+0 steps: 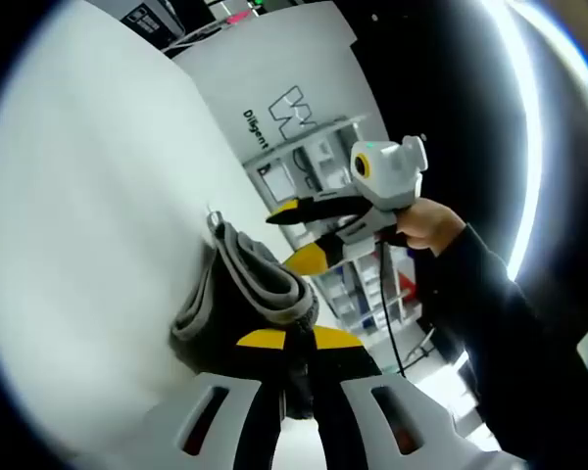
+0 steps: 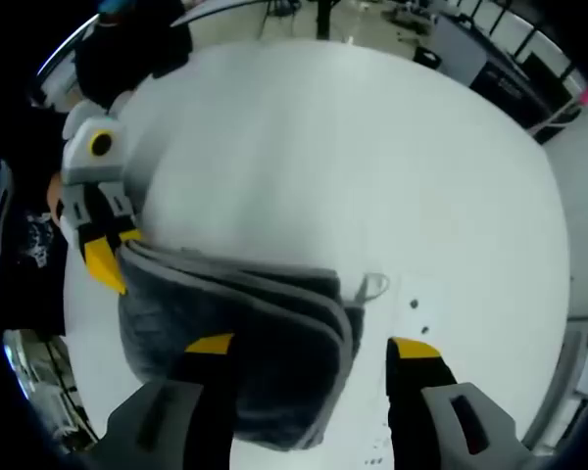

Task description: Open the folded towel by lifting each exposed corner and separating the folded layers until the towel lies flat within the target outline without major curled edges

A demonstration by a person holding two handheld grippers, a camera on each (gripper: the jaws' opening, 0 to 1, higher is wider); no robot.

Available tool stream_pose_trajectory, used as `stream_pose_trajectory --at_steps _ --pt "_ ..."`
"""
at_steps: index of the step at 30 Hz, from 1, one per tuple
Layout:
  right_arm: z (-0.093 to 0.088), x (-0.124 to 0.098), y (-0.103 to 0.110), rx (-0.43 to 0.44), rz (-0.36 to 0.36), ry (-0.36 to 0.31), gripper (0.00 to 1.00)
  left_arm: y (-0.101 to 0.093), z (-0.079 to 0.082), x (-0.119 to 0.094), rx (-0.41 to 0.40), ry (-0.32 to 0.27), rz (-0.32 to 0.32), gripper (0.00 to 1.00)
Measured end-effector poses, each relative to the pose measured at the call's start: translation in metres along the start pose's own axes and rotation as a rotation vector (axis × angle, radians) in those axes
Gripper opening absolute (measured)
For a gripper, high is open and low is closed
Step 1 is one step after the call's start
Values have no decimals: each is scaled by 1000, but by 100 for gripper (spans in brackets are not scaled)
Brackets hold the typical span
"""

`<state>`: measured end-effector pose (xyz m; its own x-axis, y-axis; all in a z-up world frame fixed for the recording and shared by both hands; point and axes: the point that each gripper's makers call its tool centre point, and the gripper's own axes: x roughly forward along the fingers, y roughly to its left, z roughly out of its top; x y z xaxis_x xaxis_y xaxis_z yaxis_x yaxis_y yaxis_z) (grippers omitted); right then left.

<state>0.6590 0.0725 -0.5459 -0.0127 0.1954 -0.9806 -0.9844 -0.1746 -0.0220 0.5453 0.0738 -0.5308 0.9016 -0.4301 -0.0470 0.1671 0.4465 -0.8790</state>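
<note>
Towel (image 2: 245,343), grey, folded in thick layers, lifted off the white surface (image 2: 353,157). Left tongs (image 1: 299,352) clamped on one towel edge. Right tongs (image 2: 309,348) apart, straddling the fold near a small hanging loop (image 2: 370,286). Risk, likely: pinching several layers together, dragging the bundle unopened, curling edges.

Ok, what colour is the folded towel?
Grey, a darker grey body with lighter grey edges; the folded towel shows best in the right gripper view.
</note>
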Motion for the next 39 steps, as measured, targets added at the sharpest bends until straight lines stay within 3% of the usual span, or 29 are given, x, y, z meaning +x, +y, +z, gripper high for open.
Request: stream_pose_trajectory --at_steps 6,9,15,18,22,24,26,29,32,33,34,35,36,38,39 --pt "5 -4 1 21 1 5 55 -2 0 1 2 -1 -6 5" --pt "16 -8 3 125 21 -44 51 -2 -1 1 6 -2 -6 5" --pt "8 -8 -4 118 -19 3 50 -3 -2 1 8 1 -9 5" --pt "12 -7 -6 245 -24 -16 48 -3 -3 1 31 -2 -5 5" --pt "14 -8 -9 360 -45 32 38 -2 -3 2 27 -1 -3 5" --pt "21 -7 -7 438 -38 14 39 -3 -4 2 27 -1 -5 5" --pt "23 -7 -13 464 -45 25 47 -4 -4 2 27 -2 -7 5" --pt "19 -5 -22 486 -95 55 44 -6 -3 1 30 -3 -10 5" --pt "17 0 -24 498 -101 68 44 -6 -3 0 32 -4 -12 5" --pt "15 2 -14 497 -103 70 44 -6 -3 0 31 -3 -13 5" --pt "18 5 -5 429 -82 55 44 -6 -3 0 31 -2 -14 5" --pt "23 8 1 300 -50 31 43 -6 -4 0 30 -1 -14 5" --pt "17 9 9 281 -28 67 42 -5 -4 0 27 -2 -14 5" --pt "20 13 11 187 -15 42 43 -3 -3 -1 24 -2 -13 5" --pt "17 12 10 209 -14 57 43 -2 -3 -2 22 -2 -11 5"
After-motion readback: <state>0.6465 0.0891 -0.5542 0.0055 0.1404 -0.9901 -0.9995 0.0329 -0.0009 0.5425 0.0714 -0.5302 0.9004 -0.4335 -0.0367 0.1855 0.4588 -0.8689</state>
